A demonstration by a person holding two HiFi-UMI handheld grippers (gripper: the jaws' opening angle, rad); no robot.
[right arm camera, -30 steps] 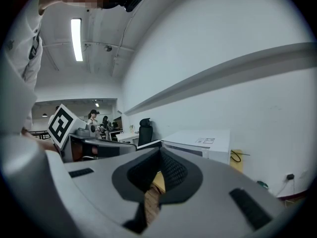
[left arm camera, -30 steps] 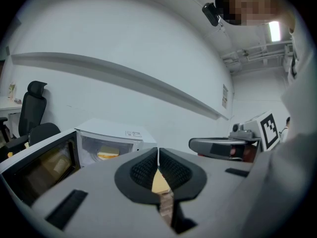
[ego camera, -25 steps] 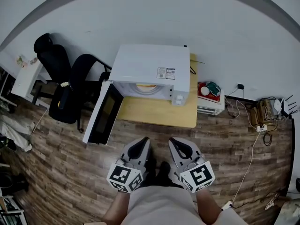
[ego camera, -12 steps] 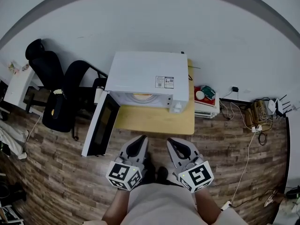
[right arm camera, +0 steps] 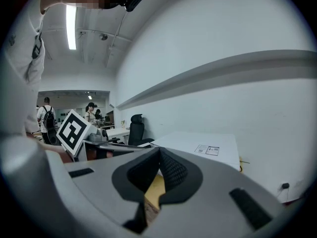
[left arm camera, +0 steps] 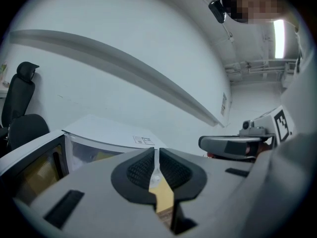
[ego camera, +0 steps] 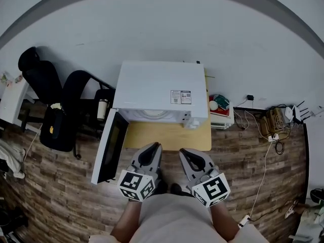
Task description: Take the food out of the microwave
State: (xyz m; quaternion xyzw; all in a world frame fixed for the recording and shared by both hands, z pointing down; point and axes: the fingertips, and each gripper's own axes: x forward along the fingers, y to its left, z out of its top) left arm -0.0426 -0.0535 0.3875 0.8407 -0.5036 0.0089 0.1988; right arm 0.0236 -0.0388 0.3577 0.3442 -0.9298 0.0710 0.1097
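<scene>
1. The left gripper (ego camera: pixel 151 148) and the right gripper (ego camera: pixel 185 152) are both clenched on nothing, side by side at the near edge of the wooden table (ego camera: pixel 167 136).
2. The microwave (ego camera: pixel 159 89) stands on the table's far side, and its door (ego camera: pixel 108 147) hangs open to the left.
3. The food (left arm camera: pixel 102 155) lies inside the microwave, well beyond both grippers and slightly left of them.
4. From above, the microwave's top hides nearly all of its inside. The left gripper view shows the food only as a yellowish patch, too dim to identify.
</scene>
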